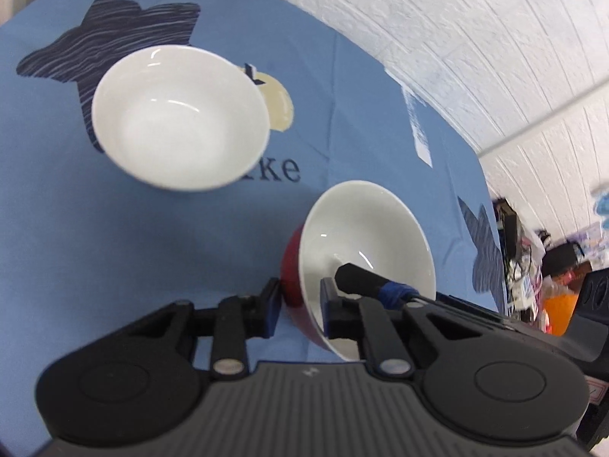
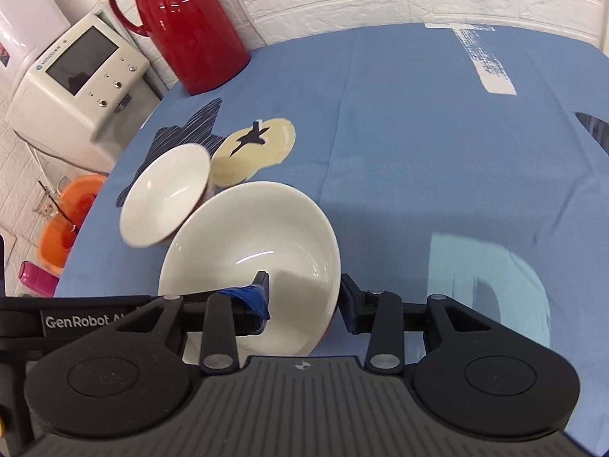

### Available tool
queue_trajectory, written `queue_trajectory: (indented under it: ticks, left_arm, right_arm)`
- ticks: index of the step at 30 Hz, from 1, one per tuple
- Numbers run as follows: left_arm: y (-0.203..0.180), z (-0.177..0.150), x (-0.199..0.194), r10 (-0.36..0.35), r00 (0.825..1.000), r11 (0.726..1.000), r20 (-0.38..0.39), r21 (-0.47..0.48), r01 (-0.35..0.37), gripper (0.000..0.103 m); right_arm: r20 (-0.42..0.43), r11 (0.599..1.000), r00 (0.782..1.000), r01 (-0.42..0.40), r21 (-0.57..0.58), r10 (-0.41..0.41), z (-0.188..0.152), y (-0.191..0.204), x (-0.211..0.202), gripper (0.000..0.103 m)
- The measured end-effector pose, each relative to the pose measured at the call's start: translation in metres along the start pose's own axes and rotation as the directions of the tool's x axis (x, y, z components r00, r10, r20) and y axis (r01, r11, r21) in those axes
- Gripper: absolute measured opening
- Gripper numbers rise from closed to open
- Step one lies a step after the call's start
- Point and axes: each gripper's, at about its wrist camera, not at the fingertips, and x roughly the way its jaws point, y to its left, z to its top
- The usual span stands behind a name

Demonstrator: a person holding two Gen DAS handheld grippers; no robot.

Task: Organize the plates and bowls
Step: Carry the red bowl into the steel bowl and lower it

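Bowls gripped, one per gripper, over the blue tablecloth (image 2: 399,133)

Left gripper (image 1: 300,304) clamps a red-sided bowl's (image 1: 365,236) rim; right gripper (image 2: 304,297) clamps another bowl (image 2: 255,251); red jug (image 2: 186,26) stands well beyond the fingers

Red-and-white bowls (image 1: 365,251), blue star-printed tablecloth (image 2: 399,122), glossy red jug (image 2: 186,26)

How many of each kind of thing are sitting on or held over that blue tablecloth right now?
Bowls: 2, a bowl held by the left gripper at and a second bowl held by the right gripper at.
Red jug: 1.
Total: 3 things over the blue tablecloth.
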Motion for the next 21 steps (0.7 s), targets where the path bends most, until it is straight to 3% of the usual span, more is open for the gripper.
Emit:
queue_trajectory:
  ticks: [13,21]
  left_arm:
    - [-0.041,-0.126,-0.08,-0.046,0.992,0.987,-0.122,0.144,0.063,0.011]
    - [-0.041,-0.197,-0.095,-0.045,0.98,0.972,-0.194,0.218,0.087,0.01]
  right_arm:
    - [-0.023,0.996,0.997,0.076,0.042,-0.075,-0.107,0.014,-0.112,0.027]
    - [-0.048,0.991,0.993,0.11,0.075,-0.107,-0.178,0.017,-0.137,0.027]
